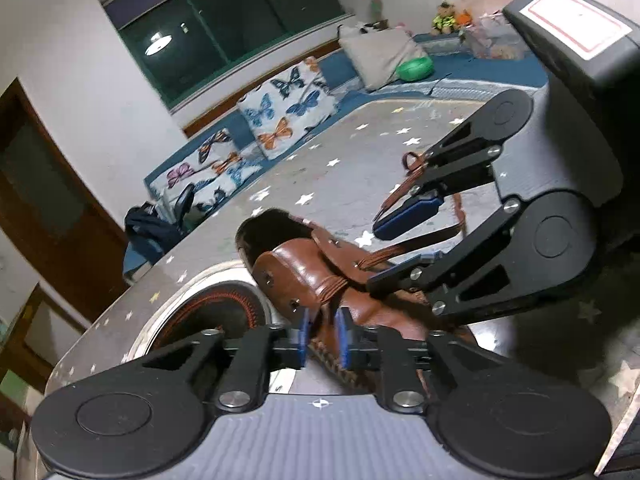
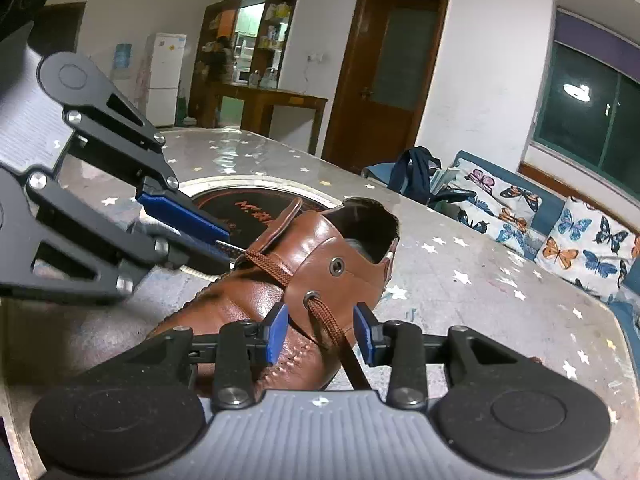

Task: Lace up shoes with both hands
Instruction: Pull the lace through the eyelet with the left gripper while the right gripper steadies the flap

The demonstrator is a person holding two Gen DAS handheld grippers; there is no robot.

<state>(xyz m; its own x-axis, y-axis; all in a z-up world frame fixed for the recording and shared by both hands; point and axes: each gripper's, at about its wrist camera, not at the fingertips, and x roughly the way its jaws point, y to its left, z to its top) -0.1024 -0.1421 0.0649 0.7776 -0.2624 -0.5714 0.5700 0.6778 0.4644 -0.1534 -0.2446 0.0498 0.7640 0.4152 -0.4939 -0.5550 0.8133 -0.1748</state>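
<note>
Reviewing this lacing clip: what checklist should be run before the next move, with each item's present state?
1. Shoe resting sole-down on the table: ok.
2. Lace through the lower eyelet: ok.
3. Upper eyelet threaded: not ok, it is empty.
4. Right gripper gripping the lace: not ok; the lace runs between its open jaws, unpressed.
5. Left gripper holding the lace tip: cannot tell; its jaws stand apart, with the tip near them.

Right wrist view: shoe [image 2: 304, 276] on table [image 2: 500, 304], centre; round inset [image 2: 248, 200] behind it at 11 o'clock; cushions [image 2: 576, 240] at 3 o'clock; door [image 2: 392, 68] at 12 o'clock.
</note>
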